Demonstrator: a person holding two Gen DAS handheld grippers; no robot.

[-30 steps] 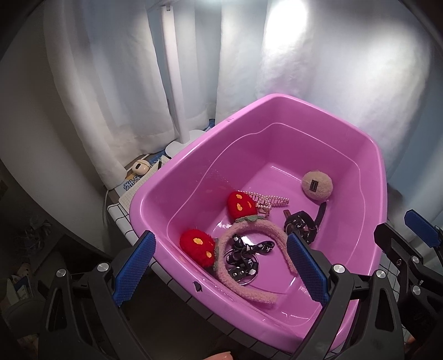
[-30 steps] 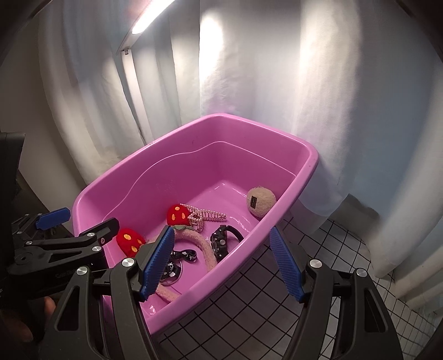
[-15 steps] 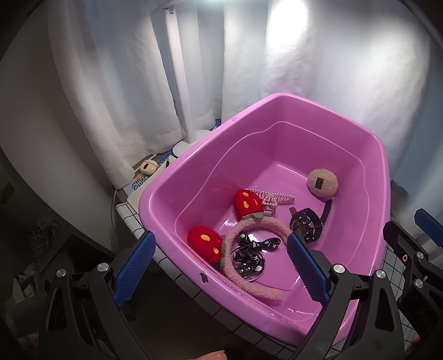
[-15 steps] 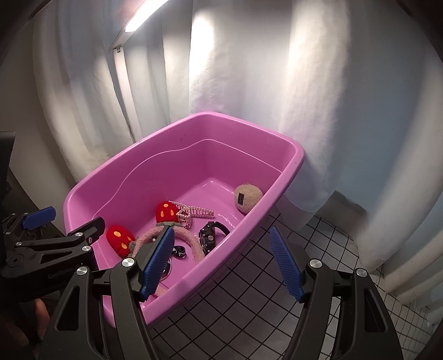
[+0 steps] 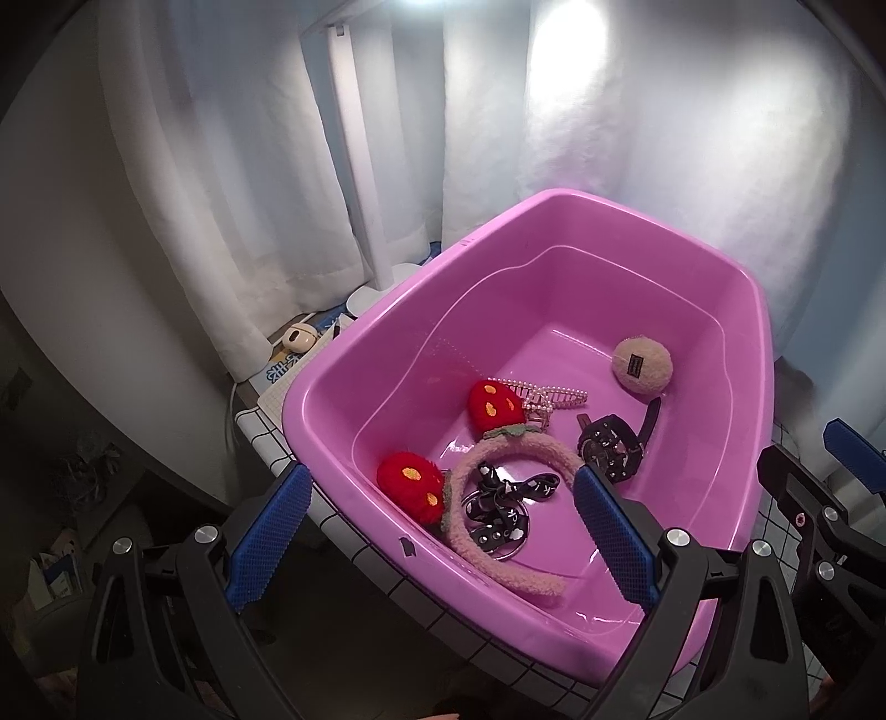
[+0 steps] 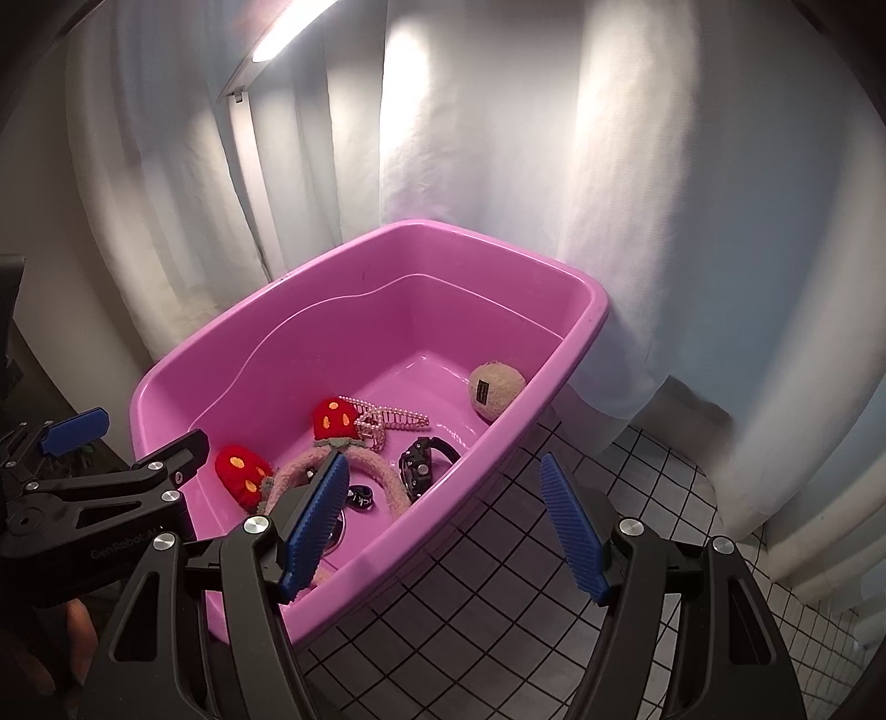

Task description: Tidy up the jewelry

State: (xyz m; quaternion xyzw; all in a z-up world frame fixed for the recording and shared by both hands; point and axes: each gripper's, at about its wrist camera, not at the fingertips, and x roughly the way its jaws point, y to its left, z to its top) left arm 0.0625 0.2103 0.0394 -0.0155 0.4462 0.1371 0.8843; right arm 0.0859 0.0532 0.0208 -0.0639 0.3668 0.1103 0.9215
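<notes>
Resting on tiled counter (image 6: 470,603): pink tub (image 5: 760,332) | white curtains (image 6: 637,166) behind | both grippers wide, empty

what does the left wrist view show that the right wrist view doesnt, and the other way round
Only the left wrist view shows the clutter behind the tub: a small beige case and papers by the curtain.

Only the right wrist view shows the open stretch of tiled counter to the tub's right and the ceiling light.

Both show the pink tub, holding the strawberry headband, pearl clip, black watch and fuzzy ball. The left tool and the right tool are open, holding nothing.
</notes>
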